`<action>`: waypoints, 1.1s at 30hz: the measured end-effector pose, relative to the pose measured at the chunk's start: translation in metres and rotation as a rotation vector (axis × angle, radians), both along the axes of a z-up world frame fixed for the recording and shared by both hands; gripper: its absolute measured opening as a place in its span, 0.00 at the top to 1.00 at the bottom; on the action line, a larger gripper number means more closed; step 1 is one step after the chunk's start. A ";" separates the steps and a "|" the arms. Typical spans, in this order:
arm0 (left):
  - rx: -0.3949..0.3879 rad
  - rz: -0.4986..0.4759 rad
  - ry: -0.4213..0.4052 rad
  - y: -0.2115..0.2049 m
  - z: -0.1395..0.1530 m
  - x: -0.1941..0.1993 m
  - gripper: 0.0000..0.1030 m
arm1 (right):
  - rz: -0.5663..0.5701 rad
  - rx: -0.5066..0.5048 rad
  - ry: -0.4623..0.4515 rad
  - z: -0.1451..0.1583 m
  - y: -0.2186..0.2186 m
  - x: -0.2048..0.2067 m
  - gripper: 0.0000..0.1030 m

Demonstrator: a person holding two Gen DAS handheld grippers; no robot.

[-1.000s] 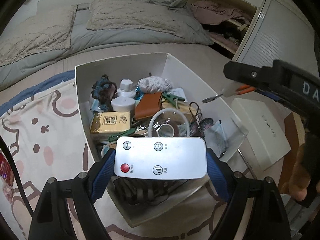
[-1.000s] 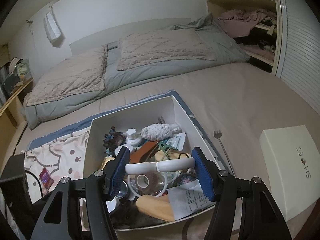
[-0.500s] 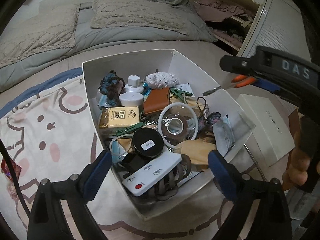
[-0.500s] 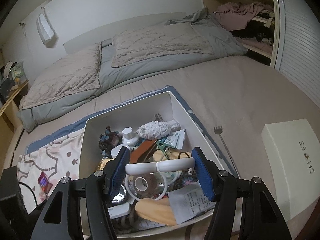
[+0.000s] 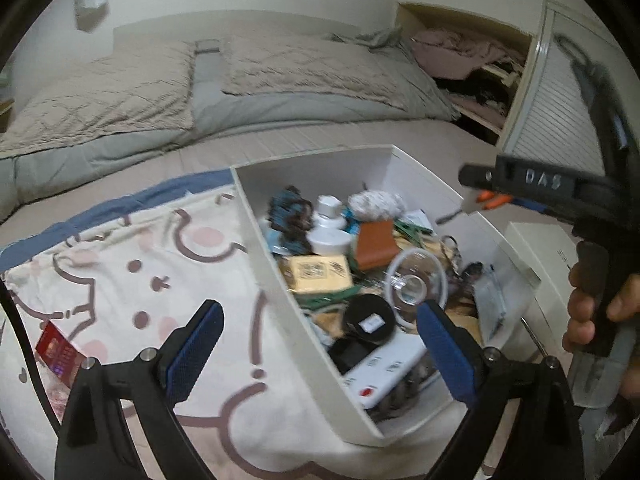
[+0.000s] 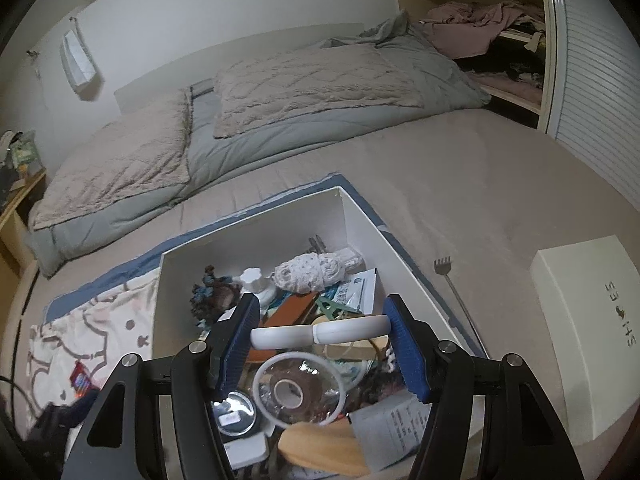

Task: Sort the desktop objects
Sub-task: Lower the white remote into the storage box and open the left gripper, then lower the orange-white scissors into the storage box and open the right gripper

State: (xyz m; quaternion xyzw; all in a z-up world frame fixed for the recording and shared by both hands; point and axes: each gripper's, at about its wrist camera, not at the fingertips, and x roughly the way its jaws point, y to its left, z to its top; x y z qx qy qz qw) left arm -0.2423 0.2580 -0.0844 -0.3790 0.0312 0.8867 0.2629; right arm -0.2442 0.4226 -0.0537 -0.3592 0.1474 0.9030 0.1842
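Beige bedding (image 6: 460, 184) is spread beneath an open white cardboard box (image 5: 276, 280) crammed with small clutter. Nothing is held between the spread blue pads of the left gripper (image 5: 320, 344). A white curved plastic band (image 6: 320, 331) is clamped crosswise by the right gripper (image 6: 320, 350) above the box. A white remote control (image 5: 380, 372) is seen lying in the box's near corner.

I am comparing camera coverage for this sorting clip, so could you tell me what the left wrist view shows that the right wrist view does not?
Only the left wrist view shows the open left gripper, the white remote control lying in the box, and the person's hand holding the right tool. Only the right wrist view shows the right gripper shut on a white curved handle, and the back scratcher on the floor. Both show the white box of clutter, the clear tape roll, the red packet and the shoebox lid.
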 end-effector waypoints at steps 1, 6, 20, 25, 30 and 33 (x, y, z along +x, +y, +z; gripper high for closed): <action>0.006 0.011 0.012 -0.005 0.001 -0.002 0.05 | -0.003 0.001 -0.004 -0.001 0.001 -0.002 0.37; 0.009 0.038 0.048 -0.023 0.001 -0.009 0.05 | -0.007 0.031 -0.037 -0.010 0.000 -0.017 0.37; 0.030 0.062 0.032 -0.044 -0.002 -0.030 0.05 | -0.021 0.033 -0.155 -0.047 -0.003 -0.047 0.37; 0.031 0.061 0.028 -0.046 -0.002 -0.033 0.05 | 0.033 0.053 -0.205 -0.053 -0.008 -0.050 0.37; 0.043 0.069 0.028 -0.049 0.001 -0.033 0.05 | 0.088 0.048 -0.292 -0.065 -0.010 -0.043 0.37; 0.056 0.071 0.030 -0.051 0.004 -0.031 0.05 | 0.044 0.011 -0.301 -0.063 -0.004 -0.033 0.29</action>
